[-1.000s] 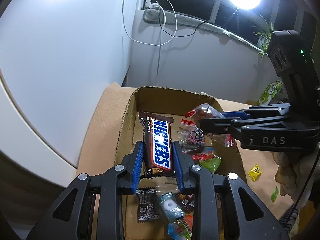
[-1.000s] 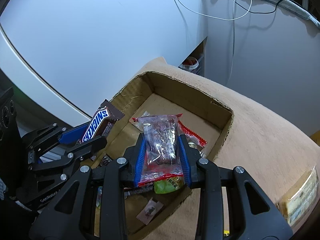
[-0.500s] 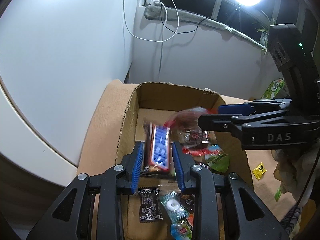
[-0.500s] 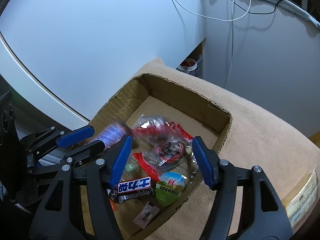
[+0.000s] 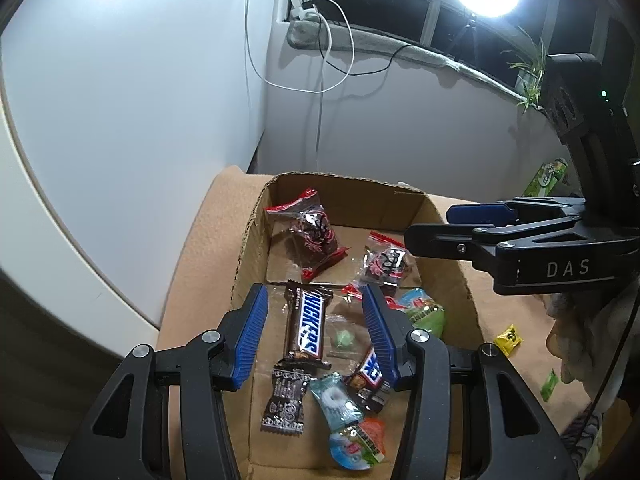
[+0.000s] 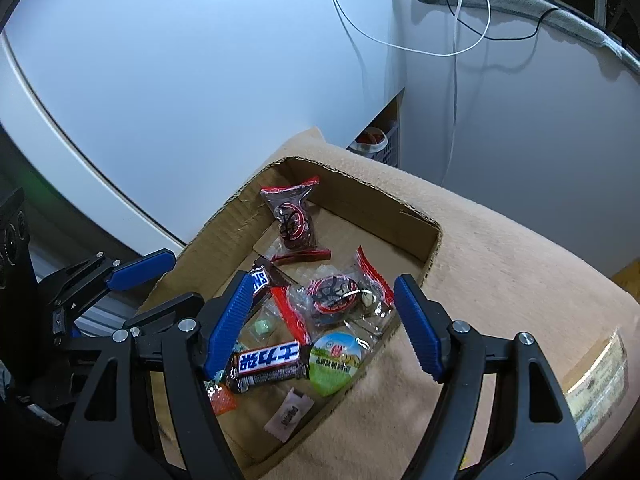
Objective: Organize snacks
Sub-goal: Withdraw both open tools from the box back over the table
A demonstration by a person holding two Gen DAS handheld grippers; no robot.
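Observation:
An open cardboard box point(image 5: 348, 184) point(image 6: 360, 178) holds several wrapped snacks. A brown Snickers bar point(image 5: 306, 326) point(image 6: 262, 278) lies flat on the box floor. My left gripper point(image 5: 314, 300) hovers over it, jaws opening, pads clear of the bar. A clear red-edged packet point(image 5: 316, 232) point(image 6: 292, 216) leans in the back left corner, and a second one point(image 5: 386, 264) point(image 6: 340, 296) lies mid-box. My right gripper point(image 6: 322, 284) point(image 5: 460, 228) hangs above the box's right side, jaws opening, with nothing pressed between them. My left gripper point(image 6: 132, 280) shows at the box's left edge.
A second Snickers point(image 6: 268, 360), a green jelly cup point(image 6: 334, 362) and small candies lie at the box's near end. The box sits on a tan cloth point(image 6: 500, 264). A yellow candy point(image 5: 508, 338) and a green one point(image 5: 550, 386) lie right of it. White walls stand close behind.
Both grippers opened. The Snickers dropped from the left gripper to the box floor. The red-edged packet fell from the right gripper and came to rest at the back of the box.

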